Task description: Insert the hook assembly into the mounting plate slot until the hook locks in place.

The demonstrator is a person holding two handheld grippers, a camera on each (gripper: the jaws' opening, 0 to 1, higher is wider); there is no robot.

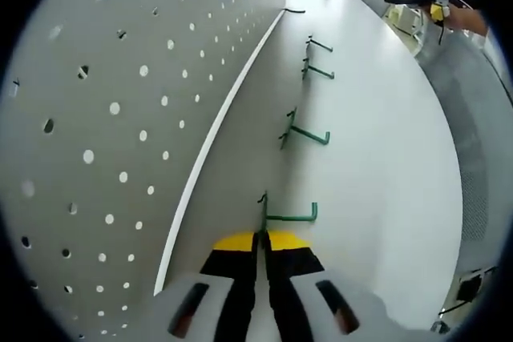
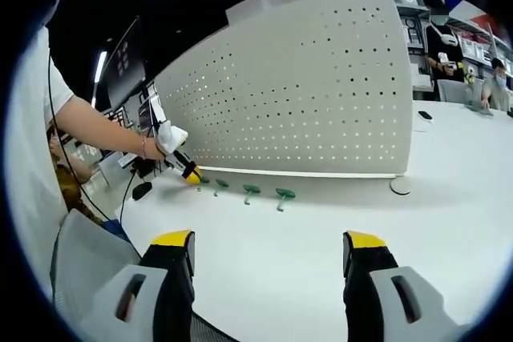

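Hook assembly (image 1: pixel 276 215) sits clenched in left tongs (image 1: pixel 263 239) beside pegboard (image 1: pixel 120 118); right tongs (image 2: pixel 268 252) gape.

White table (image 2: pixel 264 254), monitor (image 2: pixel 122 62), people at rear desk (image 2: pixel 469 118).

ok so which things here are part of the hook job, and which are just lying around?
Job:
- nearest green hook, at the shut left gripper
- three more green hooks in a row on the table
- pegboard
- right gripper, open and empty

Lying about:
- round white disc by the board's end
- dark object on the table beyond
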